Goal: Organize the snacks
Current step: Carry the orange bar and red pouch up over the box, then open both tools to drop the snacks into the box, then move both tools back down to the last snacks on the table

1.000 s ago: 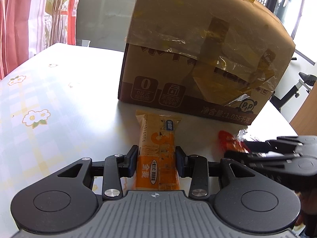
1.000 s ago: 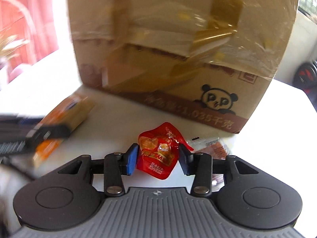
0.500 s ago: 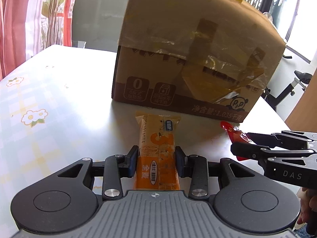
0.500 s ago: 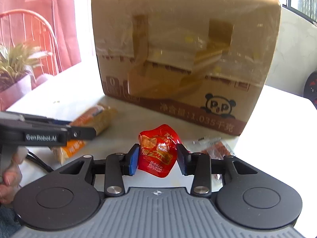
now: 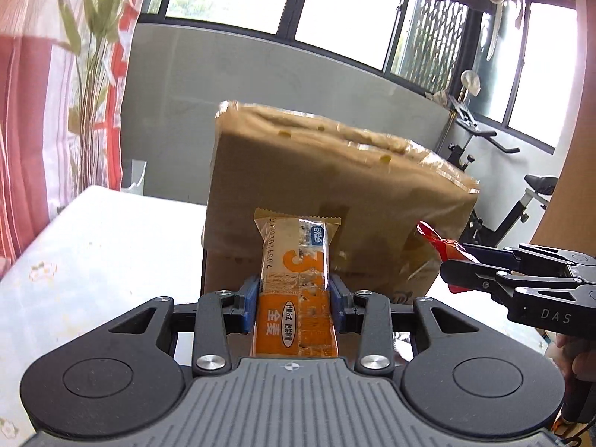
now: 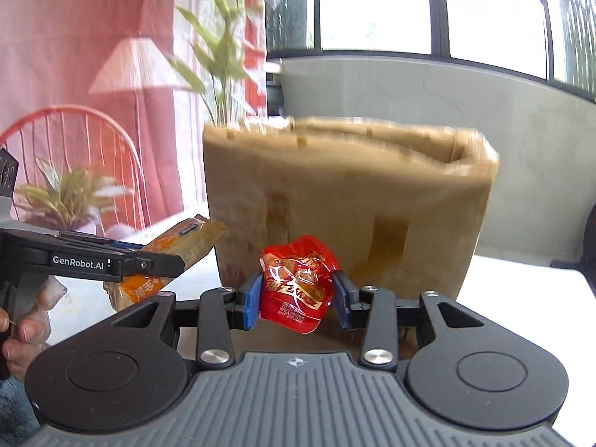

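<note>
Left tool (image 5: 294,300) is clenched on the orange cracker packet (image 5: 296,290); right tool (image 6: 296,300) is clenched on the red pouch (image 6: 296,285) — both held clear of the worktop (image 5: 93,257), before the cardboard box (image 5: 335,186); wrappers appear light, crinkly, slippery — grip mid-body, gently.

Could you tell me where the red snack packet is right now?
The red snack packet is clamped in the right gripper, off the table in front of the cardboard box.

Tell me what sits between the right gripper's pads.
A red snack pouch, pinched in the right gripper in front of the cardboard box; the right wrist view shows it.
</note>
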